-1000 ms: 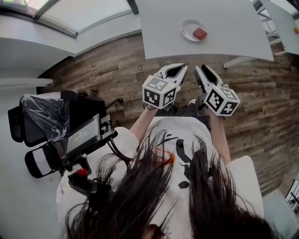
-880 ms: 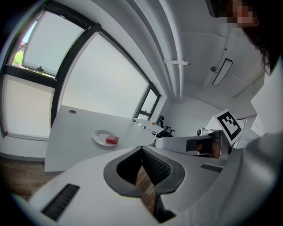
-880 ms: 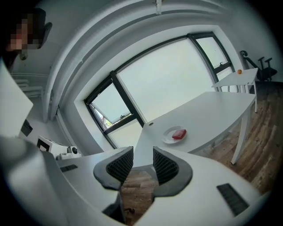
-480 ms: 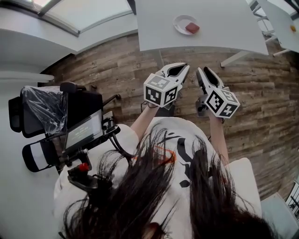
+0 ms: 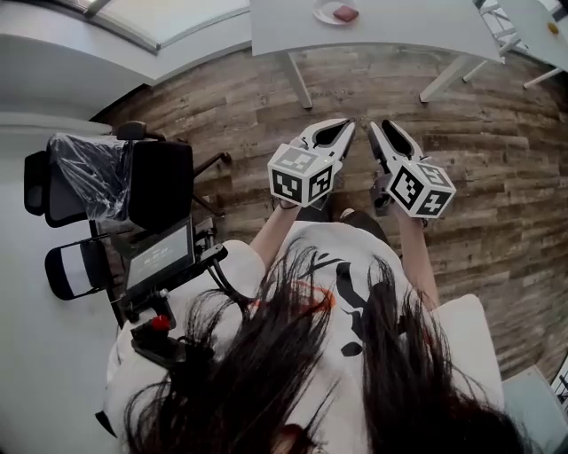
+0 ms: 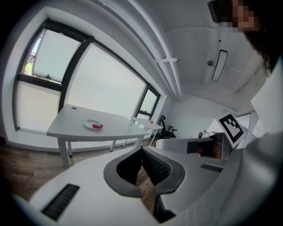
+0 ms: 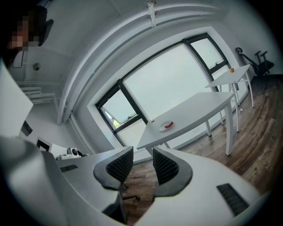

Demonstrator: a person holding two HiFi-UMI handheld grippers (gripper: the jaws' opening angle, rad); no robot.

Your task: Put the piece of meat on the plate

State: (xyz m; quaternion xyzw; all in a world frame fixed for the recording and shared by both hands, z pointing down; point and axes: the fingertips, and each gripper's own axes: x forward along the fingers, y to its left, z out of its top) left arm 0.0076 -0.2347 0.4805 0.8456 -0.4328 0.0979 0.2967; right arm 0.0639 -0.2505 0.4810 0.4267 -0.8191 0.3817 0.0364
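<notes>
A red piece of meat lies on a white plate on a white table at the top edge of the head view, far from both grippers. The left gripper view shows the meat on the plate small in the distance, as does the right gripper view, with meat and plate. My left gripper is shut and empty. My right gripper is shut and empty, with a thin slit between its pads. Both hang side by side over the wooden floor.
A black office chair with a plastic-wrapped back stands at the left. Beside it is a stand with a small screen. A second white table with a small orange thing stands at the top right. Windows run behind the tables.
The table with the plate and meat has slid toward the top of the head view and looks farther off. Both grippers keep their pose side by side. The chair shows more fully.
</notes>
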